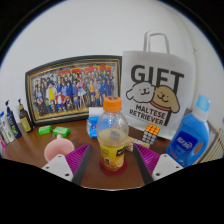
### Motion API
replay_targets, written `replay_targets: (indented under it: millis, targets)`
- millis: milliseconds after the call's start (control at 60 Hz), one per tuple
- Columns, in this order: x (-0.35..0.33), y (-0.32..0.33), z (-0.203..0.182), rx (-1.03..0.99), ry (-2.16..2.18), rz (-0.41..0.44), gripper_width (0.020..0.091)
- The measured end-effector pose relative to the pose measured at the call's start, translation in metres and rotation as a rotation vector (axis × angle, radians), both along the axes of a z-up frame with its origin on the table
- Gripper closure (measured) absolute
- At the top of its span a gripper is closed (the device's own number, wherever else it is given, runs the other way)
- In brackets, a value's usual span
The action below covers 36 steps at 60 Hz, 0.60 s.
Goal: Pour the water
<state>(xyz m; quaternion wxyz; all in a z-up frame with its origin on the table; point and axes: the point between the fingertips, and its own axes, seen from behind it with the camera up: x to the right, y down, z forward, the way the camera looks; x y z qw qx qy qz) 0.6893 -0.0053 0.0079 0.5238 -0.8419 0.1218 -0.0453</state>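
Observation:
A clear plastic bottle (112, 135) with an orange cap and a yellow label stands upright on the brown table (30, 148). It stands between the fingers of my gripper (111, 158), which is open. A gap shows on each side between the bottle and the magenta pads (80, 160). A pink cup (58, 149) sits on the table just left of the left finger.
Behind the bottle stand a framed group photo (72, 90) and a white "GIFT" paper bag (155, 88). A blue bottle (190, 135) stands at the right, with a puzzle cube (150, 133) near the bag. Green pieces (53, 130) and dark bottles (10, 122) are at the left.

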Motion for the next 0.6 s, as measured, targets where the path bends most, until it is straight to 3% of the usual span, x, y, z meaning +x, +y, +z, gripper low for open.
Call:
replay_targets:
  millis: [350,600]
  targets:
    - [-0.099,-0.151,0.107,-0.077,-0.011,0.056,0.0250]
    - [-0.169,-0.265,0.151,-0.100,-0.029,0.105,0.0252]
